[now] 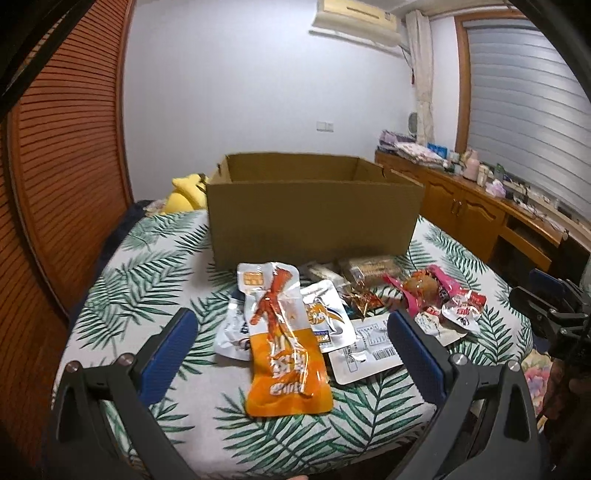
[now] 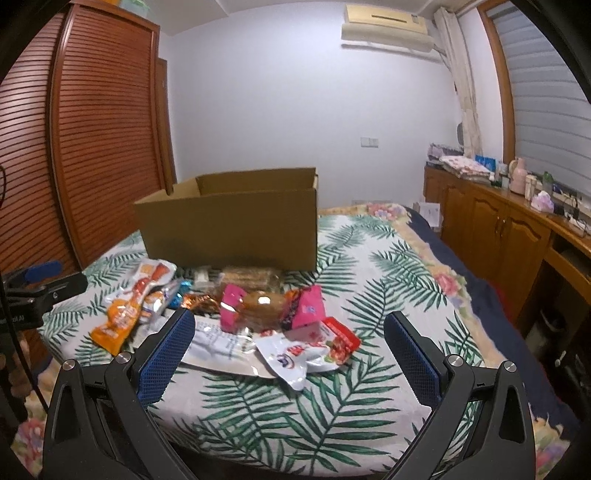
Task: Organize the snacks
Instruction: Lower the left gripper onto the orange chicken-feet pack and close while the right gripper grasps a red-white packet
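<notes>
We see both grippers spread wide, holding nothing: left gripper (image 1: 291, 332) over the long orange chicken-feet snack packet (image 1: 286, 354), right gripper (image 2: 290, 332) over the pink-wrapped pastry (image 2: 266, 308). Snack pile lies on the palm-leaf bedspread (image 2: 369, 280), just in front of the open brown cardboard box (image 1: 314, 214). Only the left view shows the yellow plush toy (image 1: 186, 194) behind the box. Packet print is too blurred to read

Home bedroom, bed (image 2: 369, 258) under a palm-leaf spread at centre, louvred wooden wardrobe (image 2: 103, 140) at left, wall air conditioner (image 2: 388, 26) at upper right, cluttered wooden sideboard (image 2: 498, 229) below a shuttered window (image 2: 546, 92) at right
</notes>
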`<state>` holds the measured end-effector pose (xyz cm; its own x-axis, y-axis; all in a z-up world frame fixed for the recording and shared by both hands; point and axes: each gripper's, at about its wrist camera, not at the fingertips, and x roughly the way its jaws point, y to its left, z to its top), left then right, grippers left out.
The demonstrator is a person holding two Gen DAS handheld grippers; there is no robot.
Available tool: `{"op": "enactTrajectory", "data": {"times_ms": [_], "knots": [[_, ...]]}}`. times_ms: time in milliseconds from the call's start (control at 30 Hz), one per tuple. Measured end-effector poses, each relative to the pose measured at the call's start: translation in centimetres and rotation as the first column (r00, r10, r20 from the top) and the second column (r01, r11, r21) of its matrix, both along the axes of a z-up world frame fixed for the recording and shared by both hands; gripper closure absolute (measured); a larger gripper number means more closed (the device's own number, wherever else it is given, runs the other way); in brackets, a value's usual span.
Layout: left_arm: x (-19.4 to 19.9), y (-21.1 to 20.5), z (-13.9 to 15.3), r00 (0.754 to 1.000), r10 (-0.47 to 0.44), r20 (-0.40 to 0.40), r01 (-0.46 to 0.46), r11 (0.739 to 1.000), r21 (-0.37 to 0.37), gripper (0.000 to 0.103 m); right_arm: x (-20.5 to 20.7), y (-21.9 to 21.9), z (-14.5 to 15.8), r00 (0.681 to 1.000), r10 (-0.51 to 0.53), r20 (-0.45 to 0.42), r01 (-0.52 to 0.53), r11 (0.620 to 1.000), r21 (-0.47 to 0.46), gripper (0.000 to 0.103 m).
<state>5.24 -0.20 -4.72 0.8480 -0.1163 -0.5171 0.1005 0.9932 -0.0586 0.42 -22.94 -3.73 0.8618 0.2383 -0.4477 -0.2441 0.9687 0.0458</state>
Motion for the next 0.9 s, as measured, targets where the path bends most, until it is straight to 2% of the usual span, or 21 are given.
{"op": "enactTrajectory", "data": {"times_ms": [200, 367, 500, 667, 767, 833, 900], "knots": [[3.1, 0.3, -1.4, 0.994, -0.035, -0.103, 0.028, 0.998, -0.065, 0.002, 1.0, -0.6, -0.8, 0.999, 0.001, -0.039, -0.001, 1.0, -0.013, 0.0], [4.9, 1.4, -2.5, 0.986, -0.037, -0.164, 0.018, 0.993, -0.115, 0.01, 1.4, -0.9, -1.2, 0.998, 0.004, -0.061, -0.005, 1.0, -0.009, 0.0], [6.1, 2.3, -3.5, 0.974, -0.039, -0.222, 0.005, 0.989, -0.151, 0.023, 1.7, -1.0, -1.5, 0.997, 0.009, -0.072, -0.009, 1.0, -0.008, 0.0], [6.6, 2.4, -4.3, 0.965, -0.055, -0.258, 0.012, 0.986, -0.164, 0.023, 2.3, -1.0, -1.8, 0.995, 0.018, -0.095, -0.018, 1.0, -0.007, 0.0], [6.9, 2.1, -4.6, 0.962, -0.054, -0.267, 0.015, 0.99, -0.144, 0.023, 3.1, -1.2, -2.2, 0.991, 0.035, -0.129, -0.033, 0.999, 0.015, 0.0], [7.0, 2.0, -4.6, 0.962, -0.052, -0.267, 0.019, 0.992, -0.125, 0.029, 3.9, -1.3, -2.5, 0.986, 0.047, -0.16, -0.045, 0.999, 0.02, 0.001], [7.1, 2.1, -4.6, 0.962, -0.04, -0.271, 0.013, 0.995, -0.103, 0.047, 5.0, -1.3, -3.2, 0.977, 0.052, -0.206, -0.049, 0.999, 0.016, 0.005]]}}
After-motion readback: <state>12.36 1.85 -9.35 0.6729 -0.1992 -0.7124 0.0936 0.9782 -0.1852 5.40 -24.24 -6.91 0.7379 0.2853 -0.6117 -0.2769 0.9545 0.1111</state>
